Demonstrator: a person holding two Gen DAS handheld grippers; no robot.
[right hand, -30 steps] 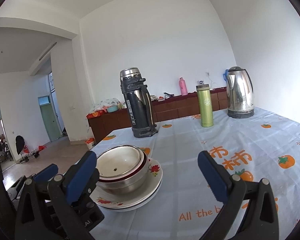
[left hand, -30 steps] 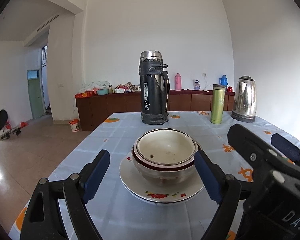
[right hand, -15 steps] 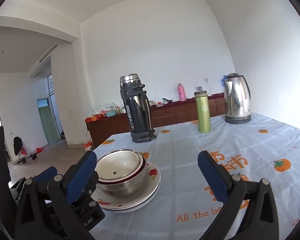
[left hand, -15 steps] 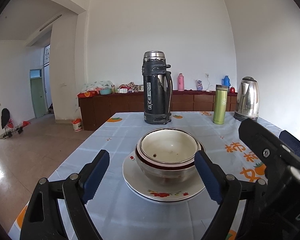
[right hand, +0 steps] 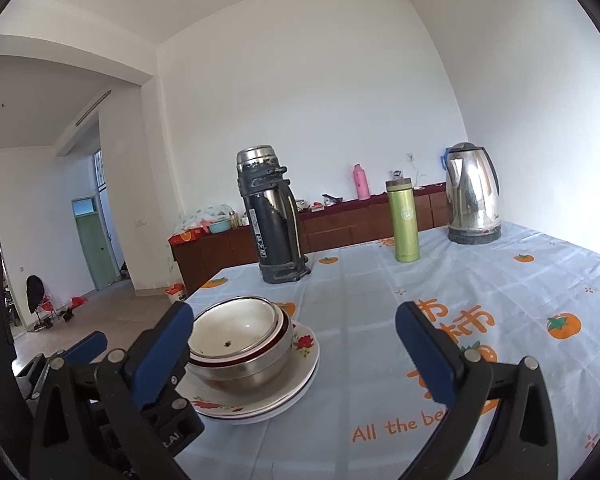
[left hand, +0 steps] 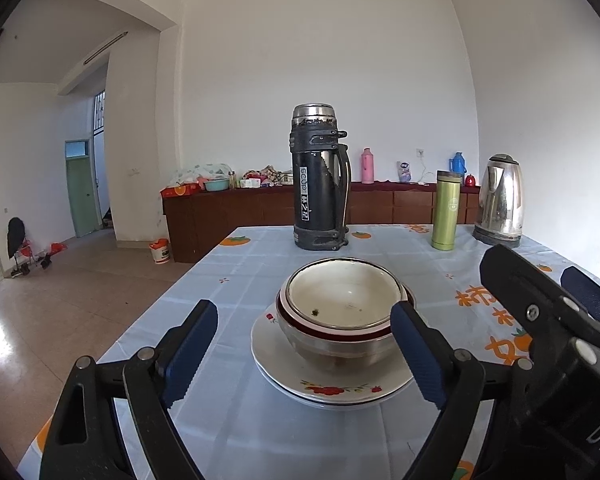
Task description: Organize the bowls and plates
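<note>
Nested bowls (left hand: 344, 312) (right hand: 240, 344), a white one inside a red-rimmed steel one, sit on stacked flowered plates (left hand: 332, 390) (right hand: 268, 400) on the blue tablecloth. My left gripper (left hand: 304, 354) is open just in front of the stack, its blue pads (left hand: 190, 348) level with the bowls, nothing between them. My right gripper (right hand: 290, 356) is open to the right of the stack, with its left pad (right hand: 162, 354) in front of the bowls' near side. In the left wrist view, the right gripper's body fills the lower right.
A tall black thermos (left hand: 319, 178) (right hand: 272, 220), a green flask (left hand: 446, 210) (right hand: 403, 220) and a steel kettle (left hand: 500, 200) (right hand: 474, 194) stand at the table's far side. A dark sideboard lines the back wall. The table's left edge drops to tiled floor.
Both views have shifted slightly: the thermos and stack sit a little further right and lower in the left wrist view. Both grippers stay open; bowls and plates have not moved.
</note>
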